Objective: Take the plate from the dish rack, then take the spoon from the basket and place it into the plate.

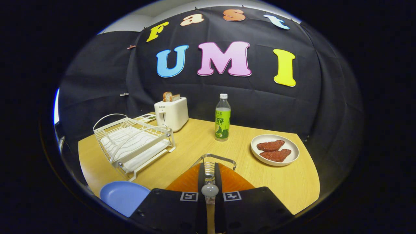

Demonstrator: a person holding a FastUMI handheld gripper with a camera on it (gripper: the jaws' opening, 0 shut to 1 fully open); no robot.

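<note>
A blue plate (123,195) lies on the wooden table, left of my fingers and in front of the white dish rack (133,143), which holds no dishes. An orange basket (239,182) with a wire handle sits directly under my gripper (209,165). The two black fingers stand close together over the basket. A metal spoon (209,190) sits between them, its rounded end showing near the finger bases. Both fingers appear to press on it. The rest of the spoon is hidden by the gripper body.
A white toaster (171,113) with bread slices stands behind the rack. A green-labelled bottle (222,118) stands mid-table beyond the basket. A white plate (275,150) with two red pieces of meat lies to the right. The table's edge runs close behind the blue plate.
</note>
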